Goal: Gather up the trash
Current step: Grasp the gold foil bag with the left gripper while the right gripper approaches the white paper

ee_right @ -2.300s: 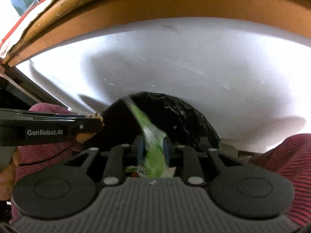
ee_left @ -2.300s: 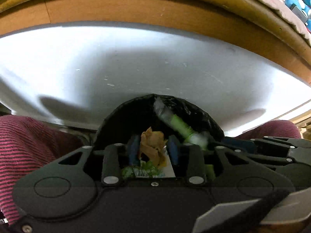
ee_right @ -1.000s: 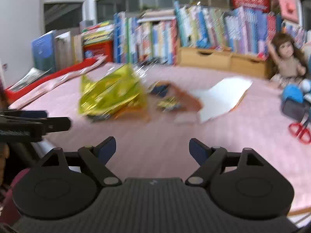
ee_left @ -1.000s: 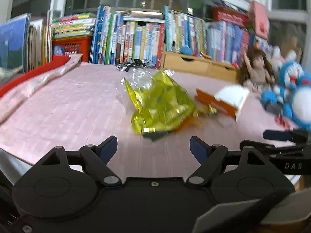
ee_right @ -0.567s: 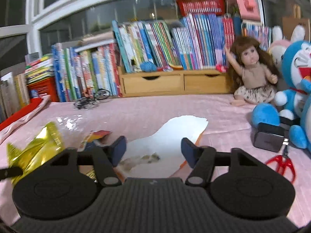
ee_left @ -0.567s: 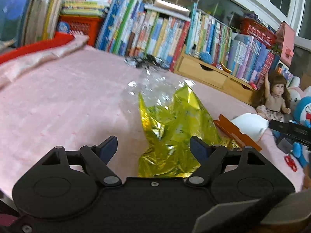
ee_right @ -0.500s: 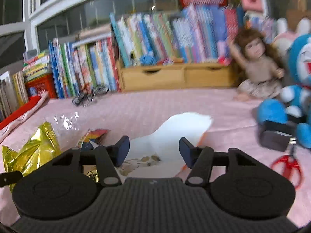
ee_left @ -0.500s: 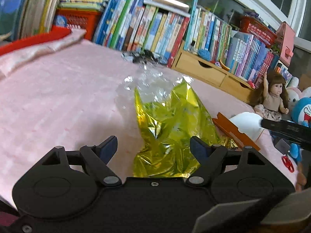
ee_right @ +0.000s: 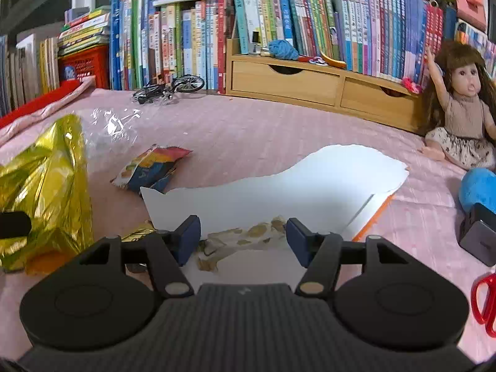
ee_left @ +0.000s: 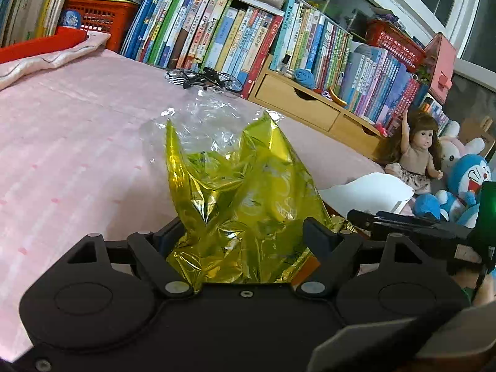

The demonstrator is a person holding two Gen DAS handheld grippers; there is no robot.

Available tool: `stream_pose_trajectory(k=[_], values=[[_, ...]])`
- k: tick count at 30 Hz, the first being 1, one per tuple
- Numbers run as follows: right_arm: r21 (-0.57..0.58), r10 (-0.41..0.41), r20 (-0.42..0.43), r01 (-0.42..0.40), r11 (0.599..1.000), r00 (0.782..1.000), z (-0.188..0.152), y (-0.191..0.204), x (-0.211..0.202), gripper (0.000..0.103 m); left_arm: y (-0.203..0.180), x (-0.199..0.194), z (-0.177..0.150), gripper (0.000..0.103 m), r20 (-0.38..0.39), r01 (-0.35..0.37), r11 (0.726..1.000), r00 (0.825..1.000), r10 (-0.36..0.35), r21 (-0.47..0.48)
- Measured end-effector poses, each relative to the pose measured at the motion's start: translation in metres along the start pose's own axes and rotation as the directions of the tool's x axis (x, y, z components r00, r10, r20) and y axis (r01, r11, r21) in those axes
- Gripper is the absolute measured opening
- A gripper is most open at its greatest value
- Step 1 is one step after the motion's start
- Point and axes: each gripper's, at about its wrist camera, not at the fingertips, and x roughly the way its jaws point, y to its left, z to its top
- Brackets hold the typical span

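Note:
A crumpled gold foil bag (ee_left: 245, 198) lies on the pink tablecloth (ee_left: 77, 155), with clear plastic film (ee_left: 201, 114) behind it. My left gripper (ee_left: 245, 234) is open, and the foil's near end sits between its jaws without the pads visibly pressing on it. In the right wrist view the foil bag (ee_right: 46, 186) is at the left. My right gripper (ee_right: 243, 232) is open, its jaws opening over a torn white card (ee_right: 294, 183) with brown crumbs on it; nothing is gripped. A colourful snack wrapper (ee_right: 152, 167) lies just beyond the card.
Rows of books and a wooden drawer unit (ee_right: 310, 83) line the back. A toy bicycle (ee_right: 170, 88) stands before them. At the right are a doll (ee_right: 458, 108), a blue plush (ee_right: 477, 186), a dark box (ee_right: 477, 235) and red scissors (ee_right: 483, 297).
Both grippers left the black bin bag under the table, where they held wrappers, and came up over the tabletop. The left closed in on the gold foil; the right swung over the white card.

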Motion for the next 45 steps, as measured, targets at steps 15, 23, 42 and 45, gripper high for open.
stream_pose_trajectory(k=[15,23,42,45], values=[[-0.039,-0.006,0.097,0.010,0.999,0.995,-0.010,0.009,-0.029,0.016,-0.006,-0.029,0.005,0.030,0.176,-0.056,0.997,0.983,0.048,0.044],[0.109,-0.040,0.024,0.037,0.993,0.999,-0.004,-0.009,-0.022,0.076,-0.009,-0.043,0.003,0.031,0.209,-0.089,0.994,0.975,0.074,0.064],[0.137,-0.030,0.006,0.029,0.990,1.000,0.005,-0.001,-0.013,0.020,-0.017,-0.058,0.000,0.031,0.264,-0.089,0.991,0.963,0.059,0.101],[0.136,-0.022,0.057,0.014,0.991,0.998,0.006,-0.002,-0.025,0.019,-0.017,-0.064,0.000,0.031,0.282,-0.088,0.992,0.958,0.058,0.095]])
